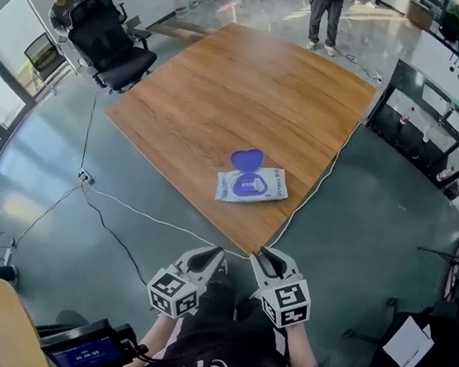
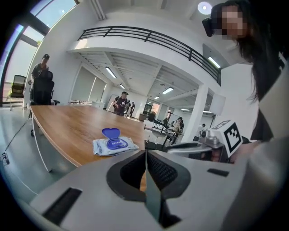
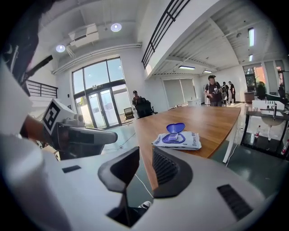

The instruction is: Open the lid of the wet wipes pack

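On table (image 1: pixel 241 89) near corner, head view: wet wipes pack (image 1: pixel 252 185) flat, long axis left-right, lid (image 1: pixel 246 159) flipped open away from person. Left gripper view: left gripper (image 2: pixel 145 158) jaws together, empty. Right gripper view: right gripper (image 3: pixel 145 164) part-open, empty.

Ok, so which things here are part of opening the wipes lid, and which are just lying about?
Job in hand: wet wipes pack; its blue lid, already flipped open; left gripper, shut, empty; right gripper, open, empty.

Just about: wooden table under the pack; office chair; floor cable; person standing beyond the table.
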`<state>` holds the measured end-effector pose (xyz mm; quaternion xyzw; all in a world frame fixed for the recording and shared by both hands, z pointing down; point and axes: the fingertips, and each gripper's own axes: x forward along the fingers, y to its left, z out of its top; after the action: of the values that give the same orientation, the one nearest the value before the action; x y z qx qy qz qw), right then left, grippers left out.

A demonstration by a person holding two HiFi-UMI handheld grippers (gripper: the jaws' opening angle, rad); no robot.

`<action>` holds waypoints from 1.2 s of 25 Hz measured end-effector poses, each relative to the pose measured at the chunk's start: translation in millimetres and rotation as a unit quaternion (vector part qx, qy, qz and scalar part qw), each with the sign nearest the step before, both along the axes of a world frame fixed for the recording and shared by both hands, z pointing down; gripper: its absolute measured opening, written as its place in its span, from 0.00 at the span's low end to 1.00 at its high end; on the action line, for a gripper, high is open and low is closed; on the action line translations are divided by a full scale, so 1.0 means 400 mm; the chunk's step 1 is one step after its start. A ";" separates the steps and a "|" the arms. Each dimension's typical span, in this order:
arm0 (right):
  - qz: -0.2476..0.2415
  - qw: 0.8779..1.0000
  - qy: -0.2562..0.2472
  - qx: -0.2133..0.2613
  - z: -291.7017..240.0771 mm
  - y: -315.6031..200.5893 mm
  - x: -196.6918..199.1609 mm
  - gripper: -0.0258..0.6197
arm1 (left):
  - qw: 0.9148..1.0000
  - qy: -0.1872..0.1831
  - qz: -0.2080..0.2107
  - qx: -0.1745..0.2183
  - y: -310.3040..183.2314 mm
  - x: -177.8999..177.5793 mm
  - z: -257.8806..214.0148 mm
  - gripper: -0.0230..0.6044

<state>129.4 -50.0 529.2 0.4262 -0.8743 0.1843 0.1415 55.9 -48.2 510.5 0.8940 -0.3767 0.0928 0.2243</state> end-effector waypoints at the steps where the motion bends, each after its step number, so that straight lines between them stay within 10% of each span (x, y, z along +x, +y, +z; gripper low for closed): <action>1: -0.002 1.000 -0.005 -0.001 -0.003 0.014 -0.010 0.19 | 1.000 -0.003 -0.002 0.002 0.014 -0.005 -0.007 0.06; 14: 0.044 0.998 -0.039 -0.012 -0.037 0.125 -0.095 0.11 | 0.997 0.000 0.060 0.052 0.069 -0.050 -0.100 0.06; 30: 0.143 0.986 -0.088 -0.018 -0.064 0.378 -0.418 0.10 | 0.990 0.029 0.128 0.052 0.334 -0.385 -0.097 0.06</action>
<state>-37.8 101.1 503.5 0.5261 -0.8101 0.2549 0.0441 -98.2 85.5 471.9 0.9475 -0.2568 0.0747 0.1752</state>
